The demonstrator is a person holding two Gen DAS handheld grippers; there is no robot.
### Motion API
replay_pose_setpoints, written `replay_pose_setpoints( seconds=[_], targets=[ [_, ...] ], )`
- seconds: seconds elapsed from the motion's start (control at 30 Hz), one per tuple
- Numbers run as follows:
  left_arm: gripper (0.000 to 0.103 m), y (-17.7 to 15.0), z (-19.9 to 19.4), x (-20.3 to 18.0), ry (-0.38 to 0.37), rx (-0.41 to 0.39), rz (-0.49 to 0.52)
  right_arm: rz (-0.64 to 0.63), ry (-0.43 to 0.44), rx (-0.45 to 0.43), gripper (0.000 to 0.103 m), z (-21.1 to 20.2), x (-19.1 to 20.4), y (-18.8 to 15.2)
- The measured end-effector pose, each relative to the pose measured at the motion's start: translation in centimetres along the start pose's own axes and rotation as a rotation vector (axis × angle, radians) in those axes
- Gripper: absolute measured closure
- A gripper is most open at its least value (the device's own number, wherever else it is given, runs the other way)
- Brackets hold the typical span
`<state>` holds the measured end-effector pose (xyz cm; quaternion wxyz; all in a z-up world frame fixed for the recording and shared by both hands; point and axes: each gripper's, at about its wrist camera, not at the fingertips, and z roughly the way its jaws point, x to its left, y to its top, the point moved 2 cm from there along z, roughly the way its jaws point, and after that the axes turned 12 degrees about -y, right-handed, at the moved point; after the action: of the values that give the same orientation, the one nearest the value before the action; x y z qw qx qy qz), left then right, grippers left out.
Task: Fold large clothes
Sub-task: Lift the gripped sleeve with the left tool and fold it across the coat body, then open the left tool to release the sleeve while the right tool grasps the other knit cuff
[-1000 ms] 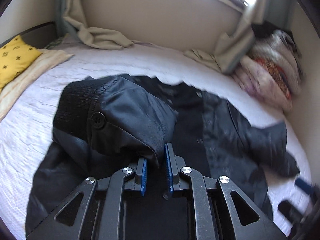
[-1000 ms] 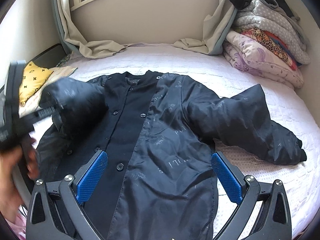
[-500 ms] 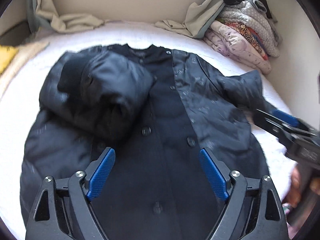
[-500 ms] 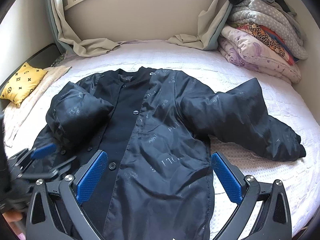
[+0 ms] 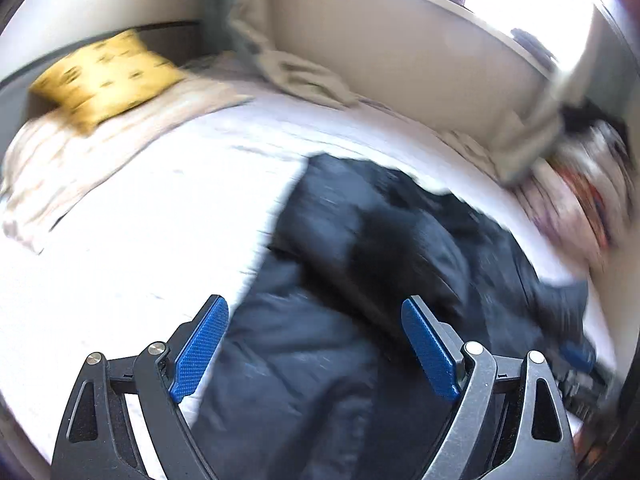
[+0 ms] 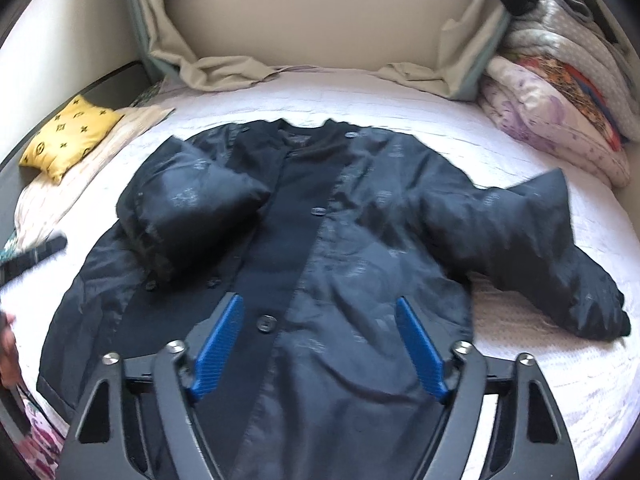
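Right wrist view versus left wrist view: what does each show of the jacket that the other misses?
Only the right wrist view shows the whole dark padded button-front jacket: collar, one sleeve folded onto the chest, the other sleeve still spread out on the white bedspread. Its right gripper hangs open above the hem; its jaws have just been closing, nothing between the pads.

Only the left wrist view, blurred, shows the jacket's side edge under the open left gripper.

Both show the yellow patterned cushion and the stack of folded quilts.
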<state>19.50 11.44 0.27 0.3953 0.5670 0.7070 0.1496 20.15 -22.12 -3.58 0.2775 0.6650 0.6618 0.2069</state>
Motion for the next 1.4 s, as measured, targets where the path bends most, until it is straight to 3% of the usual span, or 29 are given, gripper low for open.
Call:
replay_pose_setpoints(
  seconds=[0.13, 0.33, 0.5, 0.6, 0.67, 0.73, 1.0, 1.1, 1.17, 1.23, 1.4],
  targets=[
    [0.012, 0.7, -0.1, 2.3, -0.002, 0.008, -0.109, -0.097, 0.007, -0.038, 0.028, 0.1, 4.7, 1.4],
    [0.012, 1.3, -0.8, 3.5, 0.034, -0.022, -0.132, -0.223, 0.005, -0.073, 0.028, 1.6, 12.2, 4.5],
    [0.012, 1.6, -1.0, 4.0, 0.027, -0.031, -0.15, -0.313, -0.007, -0.02, 0.028, 4.8, 17.3, 5.6],
    [0.012, 1.6, -0.8, 3.8, 0.027, -0.027, -0.145, -0.341, -0.075, -0.003, 0.03, 7.1, 18.9, 5.5],
    [0.012, 1.5, -0.8, 3.7, 0.027, -0.028, -0.141, -0.294, -0.106, -0.004, 0.047, 7.7, 18.2, 5.7],
    [0.012, 1.5, -0.8, 3.6, 0.025, -0.028, -0.138, -0.193, -0.087, 0.011, 0.051, 7.8, 16.5, 6.0],
    [0.012, 1.1, -0.4, 2.4, 0.019, -0.023, -0.111, 0.082, -0.007, 0.044, 0.054, 5.4, 9.5, 4.0],
    [0.012, 0.8, -0.2, 1.9, 0.015, -0.016, -0.095, 0.166, 0.086, 0.092, 0.051, 4.1, 7.3, 1.8],
    [0.012, 0.6, -0.1, 1.5, 0.017, -0.011, -0.08, 0.206, 0.152, 0.117, 0.036, 3.3, 6.1, 0.4],
    [0.012, 0.5, 0.0, 1.2, 0.018, -0.009, -0.073, 0.249, 0.224, 0.134, 0.029, 2.2, 4.8, -1.0],
    [0.012, 1.8, 0.4, 0.0, 0.034, -0.022, -0.026, 0.391, 0.389, 0.202, 0.028, 0.4, 0.0, -3.1]
  ],
)
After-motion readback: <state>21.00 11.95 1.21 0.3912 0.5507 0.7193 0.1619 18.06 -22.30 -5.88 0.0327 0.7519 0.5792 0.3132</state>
